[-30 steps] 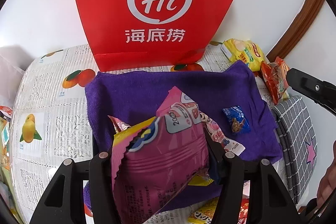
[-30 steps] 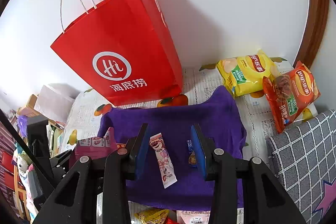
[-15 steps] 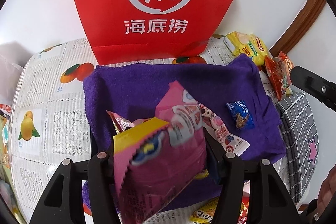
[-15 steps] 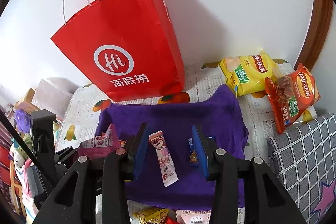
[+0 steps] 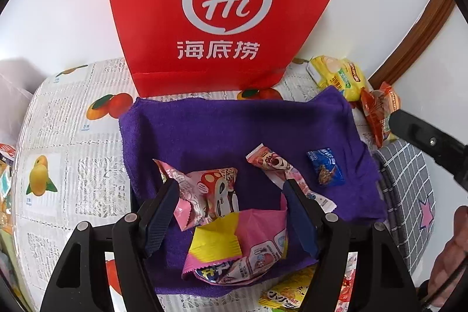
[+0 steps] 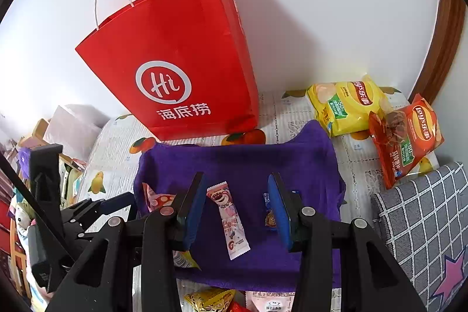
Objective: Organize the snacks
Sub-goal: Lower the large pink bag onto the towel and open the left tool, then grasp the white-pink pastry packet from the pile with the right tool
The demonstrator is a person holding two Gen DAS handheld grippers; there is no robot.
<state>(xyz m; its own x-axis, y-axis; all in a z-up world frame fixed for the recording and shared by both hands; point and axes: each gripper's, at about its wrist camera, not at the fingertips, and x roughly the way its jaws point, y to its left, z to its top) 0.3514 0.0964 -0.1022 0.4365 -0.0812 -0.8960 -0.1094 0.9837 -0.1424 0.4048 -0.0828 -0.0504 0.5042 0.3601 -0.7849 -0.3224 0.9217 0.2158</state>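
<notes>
A purple towel [image 5: 219, 130] lies on the fruit-print tablecloth in front of a red paper bag [image 5: 228, 5]. My left gripper [image 5: 231, 186] hovers over the towel's near edge, its jaws opening. A pink snack bag with a yellow corner [image 5: 248, 247] lies loose on the towel between and below them, touched by neither pad. A pink mushroom packet [image 5: 210, 192], a pink bear bar [image 5: 272, 163] and a small blue packet [image 5: 326, 170] also lie on the towel. My right gripper [image 6: 237, 179] stands open above the bear bar [image 6: 228, 212], holding nothing.
Yellow chips [image 6: 348, 104] and red chips [image 6: 406, 136] lie at the back right beside a grey checked cushion [image 6: 418, 224]. More snack packets [image 6: 207, 298] sit by the towel's near edge. Clutter fills the far left. A hand [image 5: 450, 253] shows at the right edge.
The left jaws have widened and the pink bag has dropped from between them onto the towel, uncovering the mushroom packet. The right gripper has stayed put.
</notes>
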